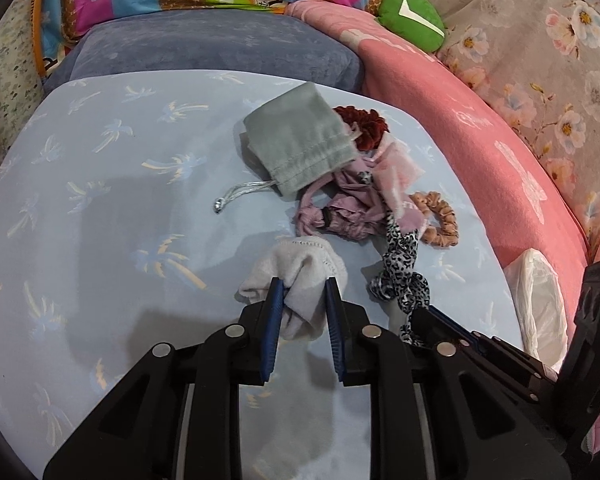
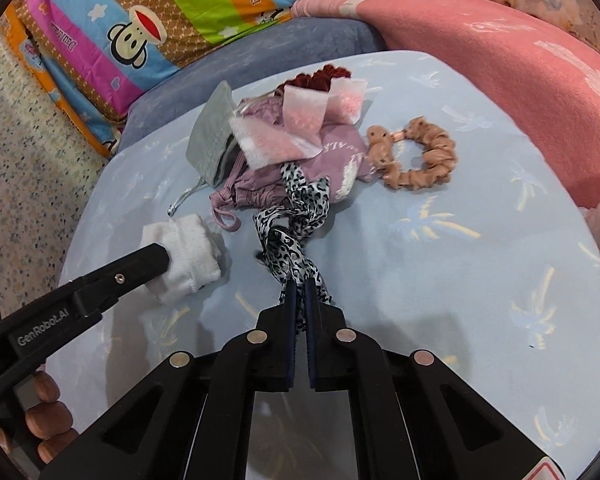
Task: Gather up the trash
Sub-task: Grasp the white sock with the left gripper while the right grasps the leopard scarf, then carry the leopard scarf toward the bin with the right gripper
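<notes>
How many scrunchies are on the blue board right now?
2: a peach scrunchie lying right of the pile, and a dark red scrunchie at the pile's far end, partly under the pink cloth. More may be hidden beneath the pile.

1. I'm in a home, in a bedroom or sitting corner: soft furnishings fill the view on all sides.
2. A small table [image 1: 100,168] with a pale blue palm-print cover stands against a grey-blue cushion [image 1: 216,46].
3. Behind it I see a striped cartoon-monkey quilt [image 2: 140,20], a pink blanket [image 1: 460,128] and a floral cover [image 1: 540,40].
4. A green plush toy [image 1: 412,20] lies on the bedding.
5. Household odds sit on the table: scrunchies [image 2: 420,156], a grey pouch [image 1: 300,140] and scraps of cloth.
6. To the left I see speckled flooring [image 2: 28,140].
</notes>
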`<state>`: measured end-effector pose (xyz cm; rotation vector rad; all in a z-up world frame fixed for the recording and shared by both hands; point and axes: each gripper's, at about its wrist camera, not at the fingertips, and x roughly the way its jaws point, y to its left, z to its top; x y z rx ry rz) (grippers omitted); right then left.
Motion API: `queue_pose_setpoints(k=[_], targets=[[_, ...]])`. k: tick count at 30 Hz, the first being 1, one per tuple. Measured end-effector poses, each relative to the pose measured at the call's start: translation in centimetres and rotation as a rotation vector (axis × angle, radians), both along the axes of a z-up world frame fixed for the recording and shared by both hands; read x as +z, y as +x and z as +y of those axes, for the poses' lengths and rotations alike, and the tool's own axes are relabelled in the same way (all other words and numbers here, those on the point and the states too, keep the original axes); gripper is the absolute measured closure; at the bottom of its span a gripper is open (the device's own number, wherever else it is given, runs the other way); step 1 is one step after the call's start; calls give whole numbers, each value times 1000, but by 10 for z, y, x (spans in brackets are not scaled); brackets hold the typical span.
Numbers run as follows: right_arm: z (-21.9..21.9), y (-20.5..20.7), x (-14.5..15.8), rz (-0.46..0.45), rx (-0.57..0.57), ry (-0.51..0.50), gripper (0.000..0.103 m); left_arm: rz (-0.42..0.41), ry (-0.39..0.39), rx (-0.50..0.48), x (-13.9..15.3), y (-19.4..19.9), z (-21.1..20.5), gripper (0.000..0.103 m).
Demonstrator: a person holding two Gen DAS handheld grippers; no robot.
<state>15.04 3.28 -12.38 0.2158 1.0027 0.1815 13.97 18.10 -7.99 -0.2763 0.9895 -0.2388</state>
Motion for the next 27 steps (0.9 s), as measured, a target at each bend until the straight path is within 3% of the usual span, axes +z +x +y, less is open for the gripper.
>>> queue_pose_setpoints(k=[15,27], targets=[[-60,-45,69,-155,-102,51,98,-107,33,-118,48,-28,-71,82],[-144,-88,114,-266,-249,95,98,-181,69,-264,77,-52,-153,82]])
